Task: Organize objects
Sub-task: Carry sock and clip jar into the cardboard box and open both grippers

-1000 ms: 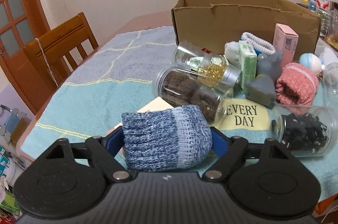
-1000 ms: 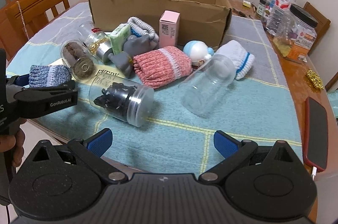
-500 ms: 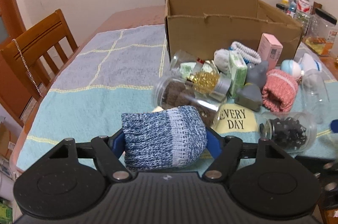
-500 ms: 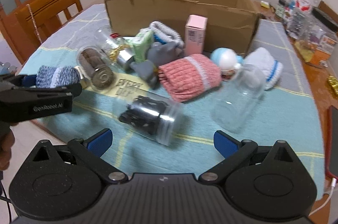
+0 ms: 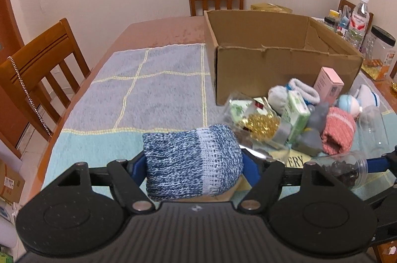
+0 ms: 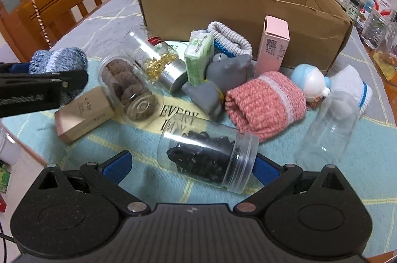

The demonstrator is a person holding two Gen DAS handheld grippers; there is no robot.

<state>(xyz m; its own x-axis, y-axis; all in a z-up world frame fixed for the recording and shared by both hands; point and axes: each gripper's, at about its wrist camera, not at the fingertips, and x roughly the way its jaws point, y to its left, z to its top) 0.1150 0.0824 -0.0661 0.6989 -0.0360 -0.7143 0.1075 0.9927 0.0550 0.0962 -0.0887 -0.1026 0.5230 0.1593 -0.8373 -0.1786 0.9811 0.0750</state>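
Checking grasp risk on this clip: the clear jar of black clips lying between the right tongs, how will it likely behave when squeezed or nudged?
The jar of black clips lies on its side on the cloth, so a nudge would probably roll it. Its smooth clear wall may slip in the open right tongs. The loose clips fill it only partly and would likely shift, moving the weight.

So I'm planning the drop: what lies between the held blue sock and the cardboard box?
In the left wrist view, only bare cloth lies between blue sock and cardboard box.
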